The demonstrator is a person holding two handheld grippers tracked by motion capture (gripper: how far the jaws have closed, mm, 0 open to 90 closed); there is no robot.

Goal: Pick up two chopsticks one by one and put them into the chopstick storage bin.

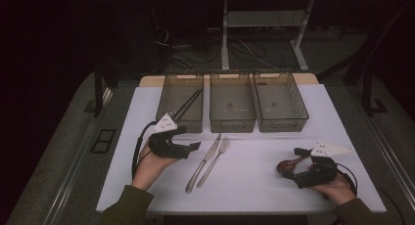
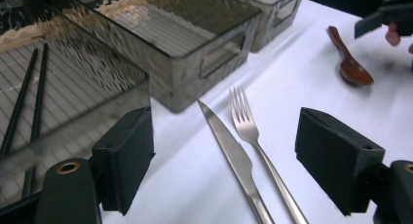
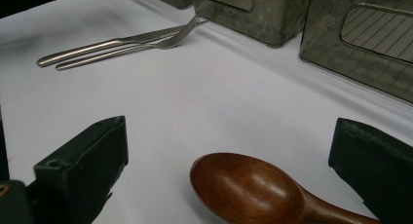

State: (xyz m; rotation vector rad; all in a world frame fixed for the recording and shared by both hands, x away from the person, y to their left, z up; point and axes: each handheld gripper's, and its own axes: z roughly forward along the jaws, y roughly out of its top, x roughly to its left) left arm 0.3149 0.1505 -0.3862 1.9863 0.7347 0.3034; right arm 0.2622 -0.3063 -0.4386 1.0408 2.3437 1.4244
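Gaping left claw (image 2: pixel 224 160) straddles knife (image 2: pixel 234 156) and fork (image 2: pixel 255 136).

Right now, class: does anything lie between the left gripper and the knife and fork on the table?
Nothing visible does. The left gripper stands open with only bare white table before the knife and fork; the left bin sits off to one side.

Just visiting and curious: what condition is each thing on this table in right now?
Left hand-held gripper: jaws open, nothing between them.
Right hand-held gripper: open, jaws either side of the spoon.
Wooden spoon: lying on the table.
Knife: flat on the table.
Fork: flat beside the knife.
Chopsticks: inside the left bin.
Middle bin: empty.
Right bin: empty.
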